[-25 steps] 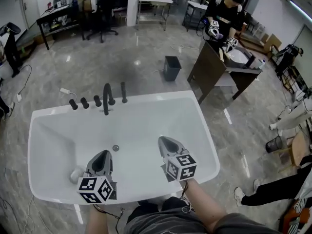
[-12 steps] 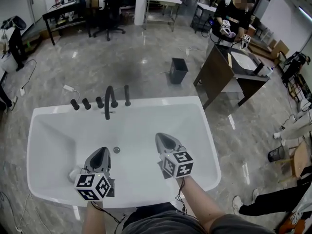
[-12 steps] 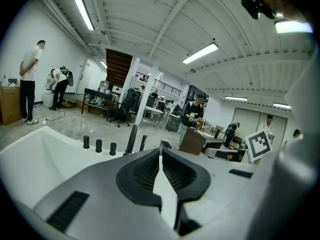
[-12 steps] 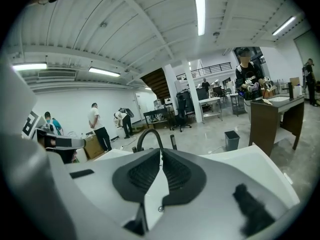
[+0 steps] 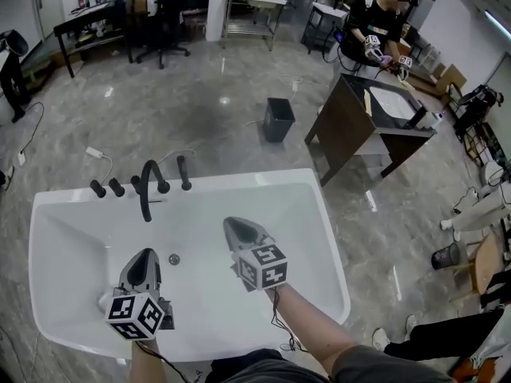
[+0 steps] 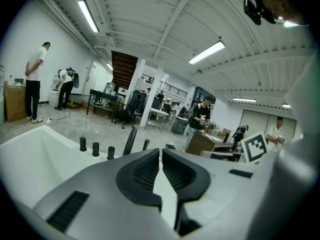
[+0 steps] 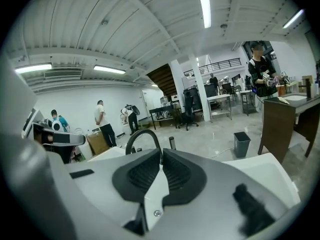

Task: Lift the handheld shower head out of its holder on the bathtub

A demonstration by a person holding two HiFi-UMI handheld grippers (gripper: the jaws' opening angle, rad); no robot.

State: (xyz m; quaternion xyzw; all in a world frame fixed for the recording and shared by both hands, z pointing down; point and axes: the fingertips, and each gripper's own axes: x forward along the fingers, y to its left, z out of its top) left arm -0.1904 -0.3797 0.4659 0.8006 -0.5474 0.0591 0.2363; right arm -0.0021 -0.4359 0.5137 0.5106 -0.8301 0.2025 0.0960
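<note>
The handheld shower head [image 5: 184, 172] is a slim black stick standing upright in its holder on the far rim of the white bathtub [image 5: 319, 214], just right of the arched black spout [image 5: 146, 190] and three black knobs [image 5: 116, 187]. It also shows as a short post, the shower head [image 6: 145, 144] beside the spout [image 6: 130, 141], and again as the shower head [image 7: 172, 142]. My left gripper [image 5: 147, 257] hovers over the basin near the drain [image 5: 174, 258], shut and empty. My right gripper [image 5: 232, 227] is over the basin's middle, shut and empty, well short of the shower head.
Beyond the tub are a dark bin [image 5: 279, 118] and a dark wooden desk [image 5: 351, 126] with a person [image 5: 382, 22] standing at it. Black tables and chairs line the far wall. Other people [image 6: 33, 81] stand off to the left.
Both grippers have moved forward over the basin toward the far rim with the fittings, and sit lower. Both stay shut and empty.
</note>
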